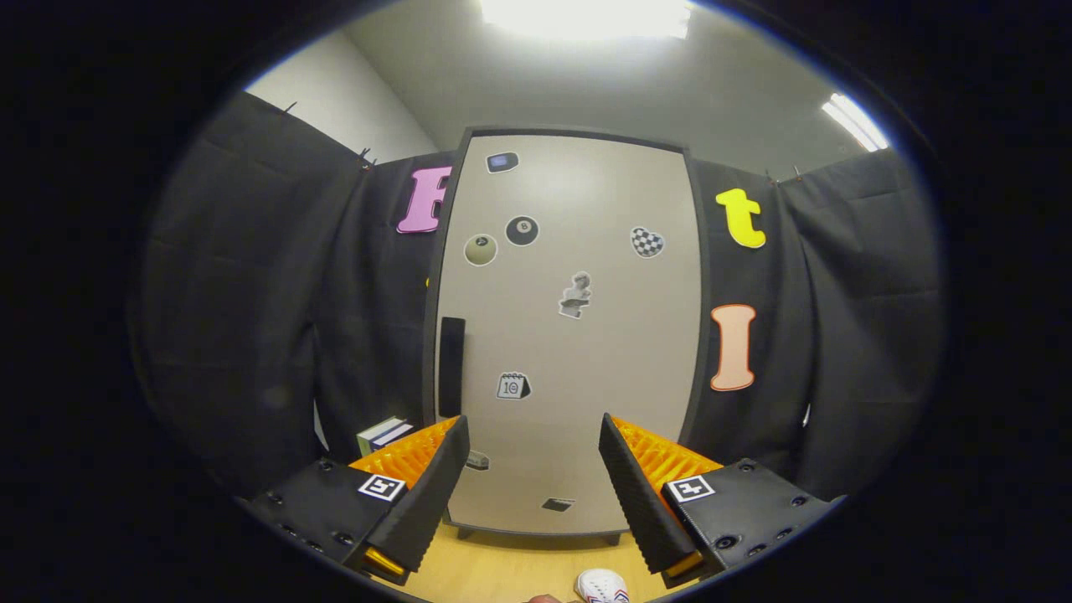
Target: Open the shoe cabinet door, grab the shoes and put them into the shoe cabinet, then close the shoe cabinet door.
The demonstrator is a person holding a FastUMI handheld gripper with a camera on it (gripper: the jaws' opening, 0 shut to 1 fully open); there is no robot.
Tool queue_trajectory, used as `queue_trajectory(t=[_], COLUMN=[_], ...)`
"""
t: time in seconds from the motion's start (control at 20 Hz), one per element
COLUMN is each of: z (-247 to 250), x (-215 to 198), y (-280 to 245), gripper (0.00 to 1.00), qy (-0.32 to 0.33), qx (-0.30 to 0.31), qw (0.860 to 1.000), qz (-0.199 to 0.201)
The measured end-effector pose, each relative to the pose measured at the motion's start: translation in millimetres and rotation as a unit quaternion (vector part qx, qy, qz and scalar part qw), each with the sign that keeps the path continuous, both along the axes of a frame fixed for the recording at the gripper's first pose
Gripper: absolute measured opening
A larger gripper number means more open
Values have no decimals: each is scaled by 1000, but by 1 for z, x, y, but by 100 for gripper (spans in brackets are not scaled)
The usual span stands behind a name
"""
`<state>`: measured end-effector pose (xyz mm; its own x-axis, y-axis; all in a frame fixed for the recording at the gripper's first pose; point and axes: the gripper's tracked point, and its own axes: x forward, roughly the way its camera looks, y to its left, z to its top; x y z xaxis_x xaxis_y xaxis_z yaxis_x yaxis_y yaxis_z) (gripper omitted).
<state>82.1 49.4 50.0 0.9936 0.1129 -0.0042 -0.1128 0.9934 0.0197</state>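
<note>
The shoe cabinet [578,335] stands upright ahead of me, its beige door shut and dotted with several stickers. A dark vertical handle [451,366] runs along the door's left side. My gripper [532,435] is open, its two fingers spread wide with nothing between them, pointing at the lower part of the door and some way short of it. The tip of a white shoe [601,585] with red and blue marks lies on the wooden floor below the right finger.
Black cloth walls stand to both sides of the cabinet. A small stack of books [383,434] sits by the cabinet's lower left, behind the left finger. Wooden floor [511,565] stretches between me and the cabinet's foot.
</note>
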Motion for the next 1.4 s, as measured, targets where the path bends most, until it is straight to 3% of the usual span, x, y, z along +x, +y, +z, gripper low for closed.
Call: queue_trajectory(t=[0.45,0.8,1.15,1.3,1.4], z=[22,7,-7,-8,-12], x=[71,140,165,167,167], y=[64,79,97,96,106], gripper=[97,98,97,83,60], qy=[-14,14,28,37,58], qx=[-18,-24,-48,-36,-8], qw=[998,999,998,999,998], qz=[53,27,14,2,16])
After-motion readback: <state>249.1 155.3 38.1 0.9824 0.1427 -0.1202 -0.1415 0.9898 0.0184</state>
